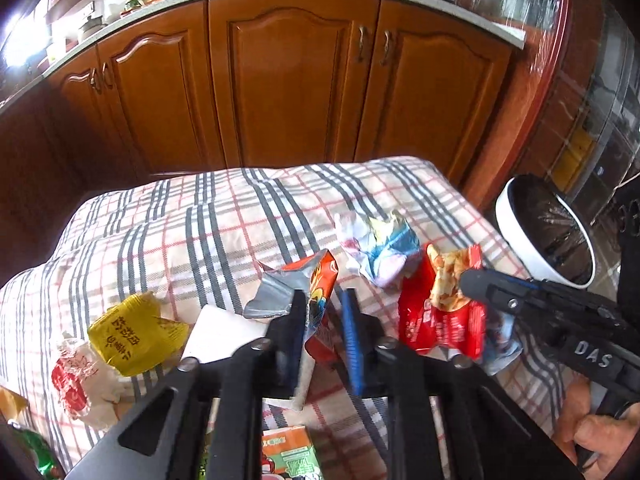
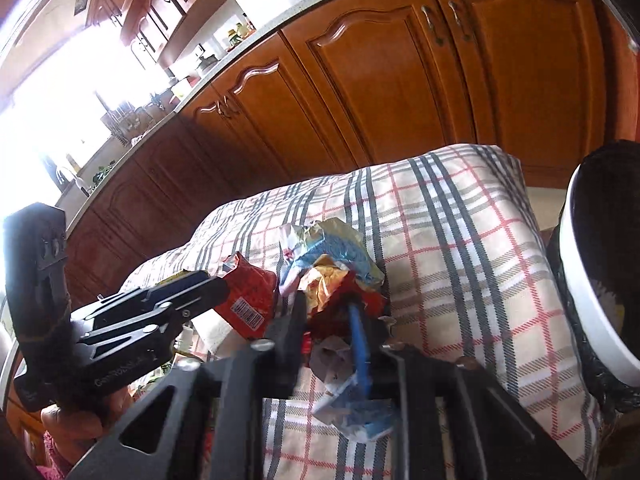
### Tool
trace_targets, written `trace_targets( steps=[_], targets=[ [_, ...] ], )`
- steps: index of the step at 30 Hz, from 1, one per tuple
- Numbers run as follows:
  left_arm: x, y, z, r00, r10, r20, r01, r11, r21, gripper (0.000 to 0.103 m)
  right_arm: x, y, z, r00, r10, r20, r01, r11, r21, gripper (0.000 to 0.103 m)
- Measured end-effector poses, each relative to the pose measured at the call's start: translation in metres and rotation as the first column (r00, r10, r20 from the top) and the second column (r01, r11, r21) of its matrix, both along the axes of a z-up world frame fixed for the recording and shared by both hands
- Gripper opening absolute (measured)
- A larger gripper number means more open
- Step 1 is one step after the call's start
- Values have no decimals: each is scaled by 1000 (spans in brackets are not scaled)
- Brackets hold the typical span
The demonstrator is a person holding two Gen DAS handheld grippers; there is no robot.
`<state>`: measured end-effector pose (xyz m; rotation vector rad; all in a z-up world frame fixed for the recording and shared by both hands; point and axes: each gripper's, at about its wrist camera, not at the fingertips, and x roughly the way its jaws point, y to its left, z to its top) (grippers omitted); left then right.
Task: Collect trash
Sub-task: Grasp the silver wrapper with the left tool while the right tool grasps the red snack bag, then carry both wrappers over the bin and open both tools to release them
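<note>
Trash lies on a table under a plaid cloth (image 1: 192, 236). My left gripper (image 1: 324, 320) is shut on an orange snack wrapper (image 1: 320, 280) with a silver inside, which stands up between its pads. The right wrist view shows the same grip from the side: left gripper (image 2: 212, 284), orange wrapper (image 2: 248, 296). My right gripper (image 2: 326, 324) is shut on a red chip wrapper (image 2: 332, 292), also visible from the left wrist as the right gripper (image 1: 474, 286) on the red wrapper (image 1: 436, 320). A white-rimmed bin with a black bag (image 1: 516, 236) (image 2: 580, 300) stands off the table's right edge.
A pastel crumpled wrapper (image 1: 380, 244) lies behind both grippers. To the left are a yellow packet (image 1: 136, 332), a red-and-white crumpled wrapper (image 1: 80, 380) and a white napkin (image 1: 224, 332). A juice carton (image 1: 288, 452) sits near me. Wooden cabinets (image 1: 296, 80) stand behind the table.
</note>
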<state>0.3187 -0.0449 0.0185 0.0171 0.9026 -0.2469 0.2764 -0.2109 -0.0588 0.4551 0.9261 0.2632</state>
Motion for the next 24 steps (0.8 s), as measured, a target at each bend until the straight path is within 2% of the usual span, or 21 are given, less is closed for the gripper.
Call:
trace_targets(
  steps=[4,12,18,24],
  targets=[
    [-4,0,1,999,-20,30,20,1000,4,3,-8,-2,7,1000,-7,25,7,1000,16,4],
    [-31,13,24,994,-19,109,30,995,-96,1,-31,-12,39,992,-32,122,21,996,92,4],
    [-58,11,39,987,-41,154,66,984,-163,1,-48,-26,62,981,-73,182,55,993,106,4],
    [-82,6,48,975,-61,213,105,974,-203,1,-65,-52,69,971,-129,200,111,989,99,4]
  ],
)
